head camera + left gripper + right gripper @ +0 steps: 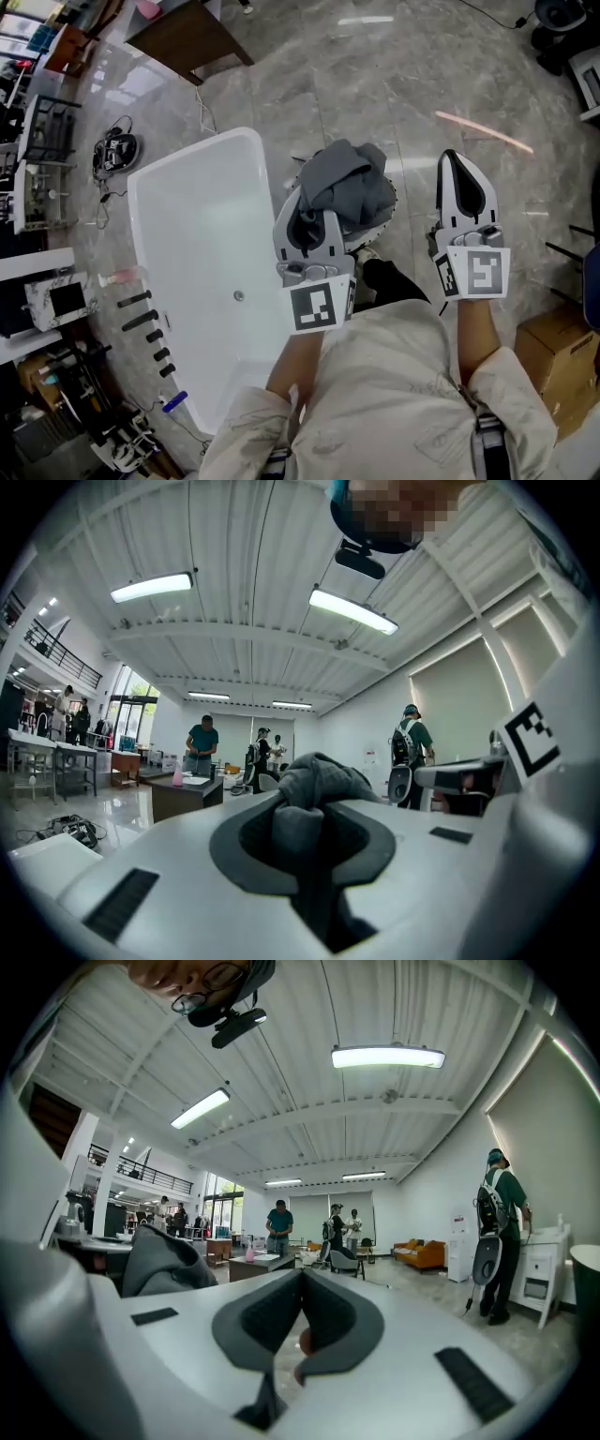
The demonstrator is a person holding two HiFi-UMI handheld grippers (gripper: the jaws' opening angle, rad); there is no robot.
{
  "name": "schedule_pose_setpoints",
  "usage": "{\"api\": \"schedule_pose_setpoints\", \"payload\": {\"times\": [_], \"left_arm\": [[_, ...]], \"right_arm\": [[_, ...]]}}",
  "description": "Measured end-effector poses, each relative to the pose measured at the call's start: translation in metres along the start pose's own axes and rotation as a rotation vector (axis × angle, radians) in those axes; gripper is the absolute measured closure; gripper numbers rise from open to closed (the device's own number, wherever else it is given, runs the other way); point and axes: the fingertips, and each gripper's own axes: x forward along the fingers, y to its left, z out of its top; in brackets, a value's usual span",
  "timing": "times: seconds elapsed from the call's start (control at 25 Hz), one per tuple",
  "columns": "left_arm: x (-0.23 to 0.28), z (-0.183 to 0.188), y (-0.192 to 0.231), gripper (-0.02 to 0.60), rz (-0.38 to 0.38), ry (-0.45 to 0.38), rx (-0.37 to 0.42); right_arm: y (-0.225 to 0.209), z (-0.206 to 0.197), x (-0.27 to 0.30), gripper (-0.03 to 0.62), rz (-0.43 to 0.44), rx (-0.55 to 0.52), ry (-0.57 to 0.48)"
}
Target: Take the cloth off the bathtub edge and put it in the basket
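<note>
- Beige sleeves (375, 403) fill the bottom of the head view, and both tongs reach up-frame from them.
- Left tongs (309, 211) (305, 827) are narrowed onto a fold of the grey cloth (352, 183) (314, 780); the rest bunches beyond their tips.
- That bunch lies up and right of the tips, directly over the white basket (375, 232), whose rim shows beneath it. Whether it already rests inside cannot be told.
- The tub (187, 234) lies to the frame's left, just beside the basket, with no cloth on its edge.
- Right tongs (459, 173) (300, 1321) are closed on nothing, well right of the basket, so the left is nearer.
- The likely next move is a release straight down, with no sideways carry.
</note>
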Motion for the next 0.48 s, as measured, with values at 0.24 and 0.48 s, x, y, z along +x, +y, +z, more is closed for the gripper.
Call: {"api": "schedule_pose_setpoints", "payload": {"times": [0.24, 0.48], "left_arm": [[0.012, -0.045, -0.003, 0.535, 0.004, 0.074, -0.007], [0.015, -0.094, 0.003, 0.534, 0.027, 0.171, -0.009]], "right_arm": [[-0.005, -0.032, 0.014, 0.605, 0.007, 0.015, 0.062], [-0.001, -0.074, 0.028, 0.605, 0.032, 0.044, 0.134]]}}
